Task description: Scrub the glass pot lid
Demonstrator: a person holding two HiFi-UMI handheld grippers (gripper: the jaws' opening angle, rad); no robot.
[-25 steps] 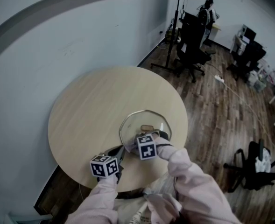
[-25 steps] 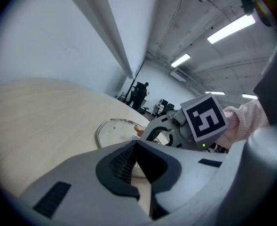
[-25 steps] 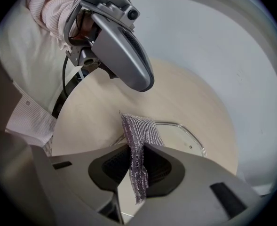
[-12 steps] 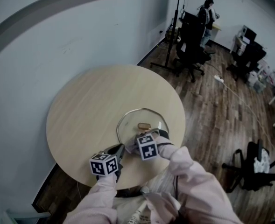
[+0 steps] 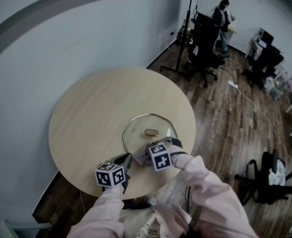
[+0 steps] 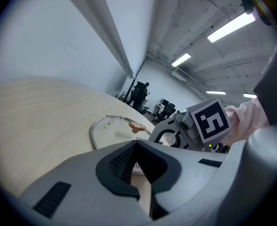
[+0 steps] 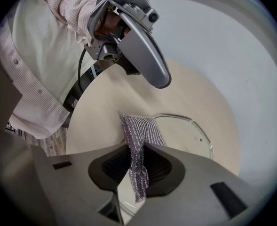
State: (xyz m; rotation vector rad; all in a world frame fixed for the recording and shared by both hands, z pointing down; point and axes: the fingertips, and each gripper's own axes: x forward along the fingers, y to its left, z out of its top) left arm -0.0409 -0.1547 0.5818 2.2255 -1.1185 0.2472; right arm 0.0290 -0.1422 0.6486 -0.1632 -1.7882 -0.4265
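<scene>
A glass pot lid (image 5: 141,128) with a brown knob (image 5: 151,132) lies flat on the round wooden table (image 5: 96,113), toward its near right side. My left gripper (image 5: 127,158) is at the lid's near rim. In the left gripper view its jaws (image 6: 137,159) are closed over the metal rim of the lid (image 6: 111,130). My right gripper (image 5: 145,152) sits beside it at the same near edge, shut on a silvery mesh scrubbing cloth (image 7: 139,138). The cloth hangs out of the jaws onto the lid (image 7: 185,136) and the table.
A grey wall curves behind the table at the left. Wooden floor (image 5: 225,118) lies to the right, with black office chairs (image 5: 205,48), a light stand and a standing person (image 5: 222,14) far back. Another chair (image 5: 269,177) is at the lower right. The table's near edge is under my sleeves.
The right gripper with the cloth has drawn slightly back toward me along the lid's near edge. The left gripper has held its place at the rim.
</scene>
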